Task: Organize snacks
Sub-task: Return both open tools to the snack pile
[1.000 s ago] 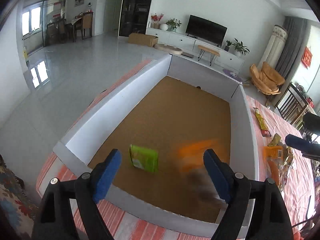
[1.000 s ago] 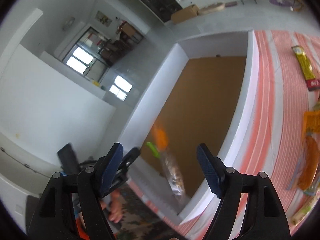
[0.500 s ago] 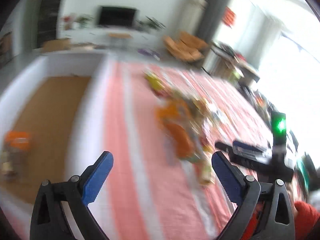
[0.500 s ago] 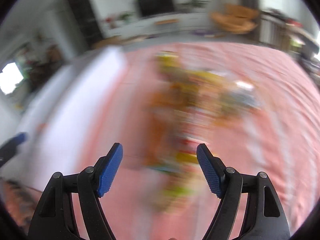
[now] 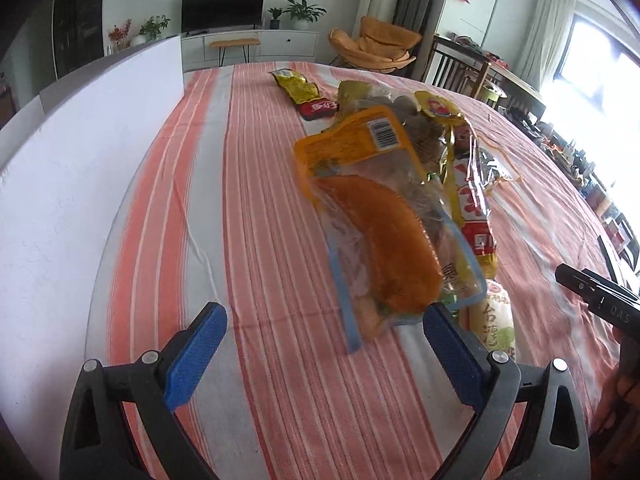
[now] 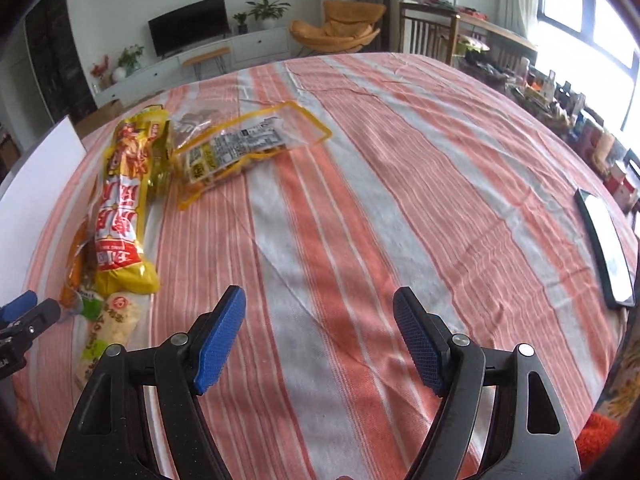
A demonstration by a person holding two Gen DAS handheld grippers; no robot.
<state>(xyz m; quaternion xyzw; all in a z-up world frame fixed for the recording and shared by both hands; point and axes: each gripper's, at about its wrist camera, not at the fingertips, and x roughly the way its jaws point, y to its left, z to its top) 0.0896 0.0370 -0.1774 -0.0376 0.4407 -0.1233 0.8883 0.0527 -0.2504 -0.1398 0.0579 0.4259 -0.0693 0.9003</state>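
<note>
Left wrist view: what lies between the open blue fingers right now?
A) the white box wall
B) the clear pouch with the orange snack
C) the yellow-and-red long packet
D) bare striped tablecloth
D: only the orange-and-white striped tablecloth shows between the left gripper fingers; the clear pouch with the orange snack lies ahead, by the right-hand finger.

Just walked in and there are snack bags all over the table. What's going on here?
A person is sorting snacks with a handheld gripper in each hand. Both are empty right now. The left gripper, whose jaws have just been opening, hovers open over the striped tablecloth just short of the orange snack pouch in the snack pile. The right gripper is open over bare cloth, to the right of the yellow-and-red snack pack. The white box stands beside the pile.
</note>
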